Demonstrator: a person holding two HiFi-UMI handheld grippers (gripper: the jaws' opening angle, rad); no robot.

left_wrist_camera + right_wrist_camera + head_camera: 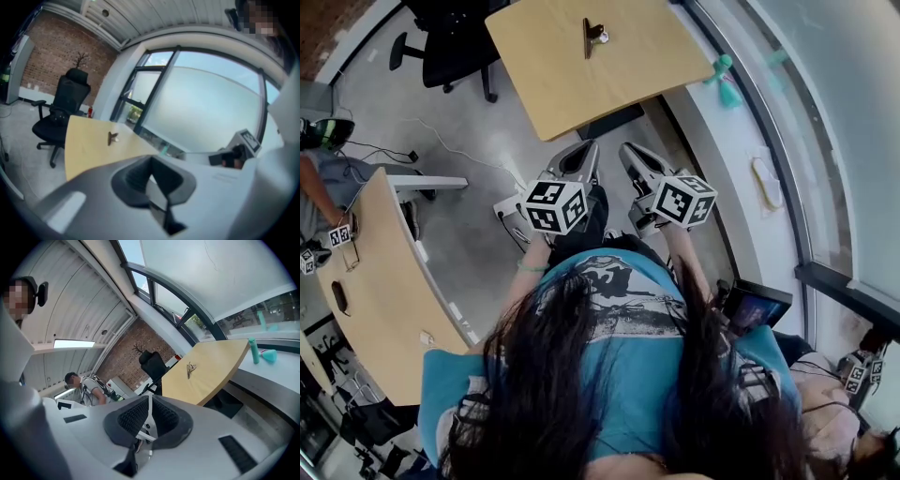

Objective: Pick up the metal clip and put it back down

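The person (609, 375), close under the camera, stands short of the wooden table (544, 89) with the left gripper (584, 150) and right gripper (630, 152) both closed on nothing, so the metal clip (594, 36), well ahead of both jaws, likely calls for reaching forward and opening one pair before straddling it.

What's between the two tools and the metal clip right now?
Head view: nothing but bare table and floor between the left tool, right tool and the metal clip.
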